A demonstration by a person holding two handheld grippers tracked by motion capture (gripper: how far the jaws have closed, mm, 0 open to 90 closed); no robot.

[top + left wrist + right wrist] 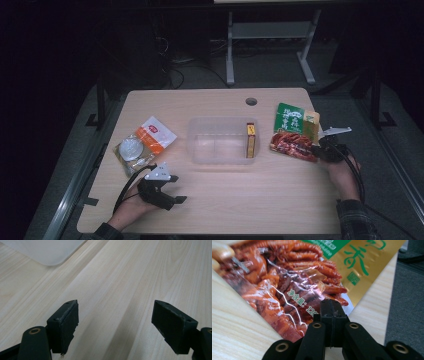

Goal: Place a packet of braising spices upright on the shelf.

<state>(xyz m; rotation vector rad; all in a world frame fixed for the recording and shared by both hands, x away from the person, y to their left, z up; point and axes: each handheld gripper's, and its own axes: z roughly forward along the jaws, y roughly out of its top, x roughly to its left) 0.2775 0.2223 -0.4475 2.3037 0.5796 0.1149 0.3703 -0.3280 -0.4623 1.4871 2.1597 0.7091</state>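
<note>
Black jaws of the right hand-held gripper (pixel 332 312) stand pressed together, pinching the near edge of the red pouch (pixel 279 290), a clear-fronted snack bag lying flat on the worktop (pixel 234 340). Under the pouch's far end lies a green-and-gold packet (pixel 362 262), which it overlaps. From the high view, the red pouch (pixel 294 145) sits at the worktop's right side, near the right edge, with the right hand-held gripper (pixel 320 149) touching its right end and the green packet (pixel 292 118) just behind. At the near left, the left hand-held gripper (pixel 175 192) has its jaws spread wide over bare wood, holding nothing. A clear tub (pixel 222 141) stands mid-worktop with a yellow box (pixel 250 140) upright inside at its right end. An orange-and-white bag (pixel 145 142) lies left of the tub.
</note>
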